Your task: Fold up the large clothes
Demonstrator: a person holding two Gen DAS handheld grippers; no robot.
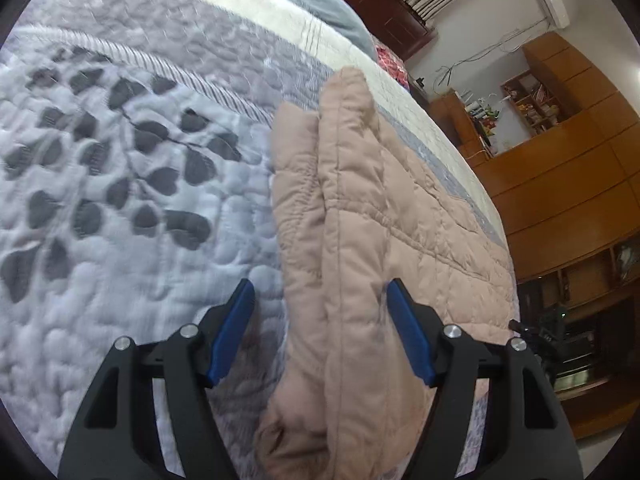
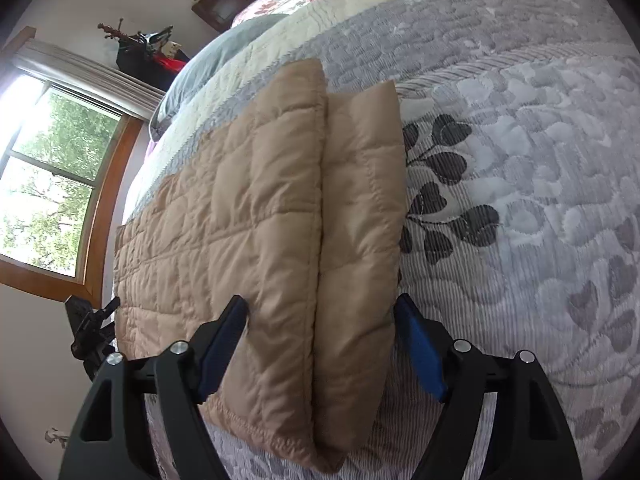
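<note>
Bedroom: a bed under a grey quilted bedspread (image 1: 120, 200) with a dark leaf pattern, wooden cabinets (image 1: 560, 168) to one side, a window (image 2: 52, 176) to the other.

The task garment, a tan quilted jacket (image 2: 240, 220), lies flat on the bedspread near the bed's edge. One side is already turned over, leaving a doubled, padded edge (image 2: 360, 208) that runs away from both cameras.

My left gripper (image 1: 320, 320) is spread wide, its blue pads either side of that doubled edge, not closed on it. My right gripper (image 2: 322, 328) is likewise wide, straddling the same edge at the other end.

Judgement: the grasp is pending. To do it well, I should close both grippers together, taking every layer deep into the pads, since puffy fabric may slip. Lift evenly and keep the edge taut so the next fold lands square.
</note>
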